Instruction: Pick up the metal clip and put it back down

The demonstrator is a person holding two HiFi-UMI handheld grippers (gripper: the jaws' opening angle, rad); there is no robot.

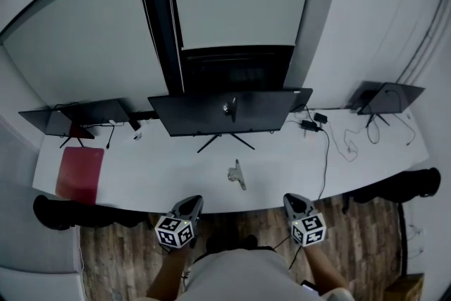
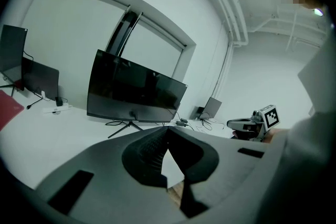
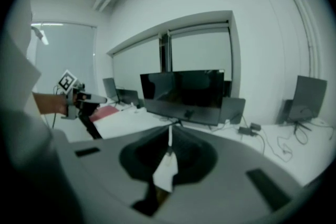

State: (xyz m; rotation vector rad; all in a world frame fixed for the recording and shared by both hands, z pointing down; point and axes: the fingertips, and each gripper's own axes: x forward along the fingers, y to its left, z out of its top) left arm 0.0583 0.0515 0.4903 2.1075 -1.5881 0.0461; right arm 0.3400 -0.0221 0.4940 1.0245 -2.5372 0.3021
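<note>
Clip: the metal clip (image 1: 237, 175) lies on the white table (image 1: 176, 173), just in front of the monitor (image 1: 229, 113) stand and a little in from the near edge; nothing touches it
Left fingers: the left gripper (image 1: 195, 199) has its fingers clenched tip to tip with nothing between them; it hangs over the table's near edge, to the left of the clip and well apart from it
Right fingers: the right gripper (image 1: 289, 198) is clenched the same way and carries nothing; it hangs over the near edge to the right of the clip, also well apart
Stage: the clip flat on the table between two empty grippers fits a clip waiting to be lifted just as well as one already set back down with your hands drawn away; the pictures don't settle which
Handling: the clip looks small, thin and low on a smooth top, so I judge it would skid if nudged from one side; any hold on it wants fingers spread on both sides and brought down level with the table
Watch for: the cable (image 1: 325, 151) runs down the table just right of the clip, on your right gripper's side; keep that hand off it
Clearance: the red mat (image 1: 79, 173) sits far to the left and is no concern
</note>
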